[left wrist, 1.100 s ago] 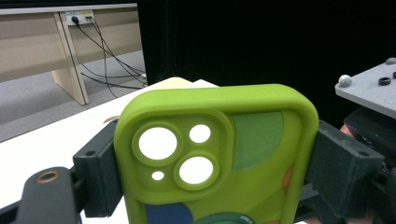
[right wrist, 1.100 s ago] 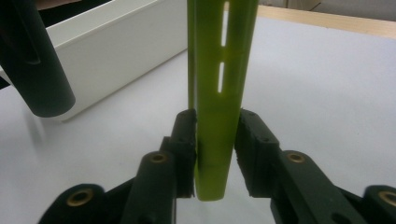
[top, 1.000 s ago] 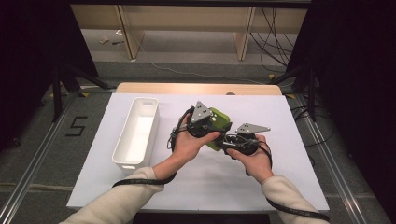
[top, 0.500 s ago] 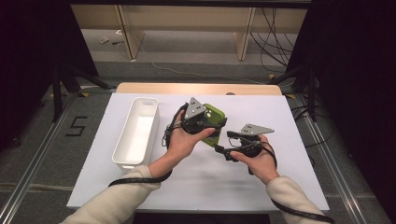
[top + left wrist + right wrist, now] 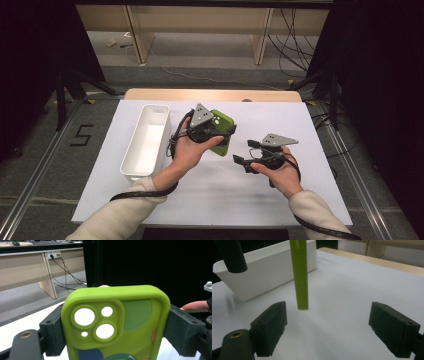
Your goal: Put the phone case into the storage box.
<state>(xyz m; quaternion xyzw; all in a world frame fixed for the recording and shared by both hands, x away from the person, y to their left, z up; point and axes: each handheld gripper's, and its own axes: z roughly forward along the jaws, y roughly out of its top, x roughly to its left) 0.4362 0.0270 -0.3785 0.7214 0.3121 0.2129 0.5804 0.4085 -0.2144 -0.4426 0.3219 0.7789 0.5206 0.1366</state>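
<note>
Case (image 5: 223,131), green, sits clamped in the left gripper (image 5: 216,131) at frame centre; the right gripper (image 5: 242,152), jaws just opening wide, holds nothing.

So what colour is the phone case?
Lime green phone case, with darker patches; clearest in the left gripper view.

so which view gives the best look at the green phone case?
The left gripper view: the green phone case faces the camera, its lens cutouts plain, clamped between the left gripper's jaws. The high view shows it small and partly behind that gripper. The right gripper view catches it edge-on, as a thin strip.
</note>
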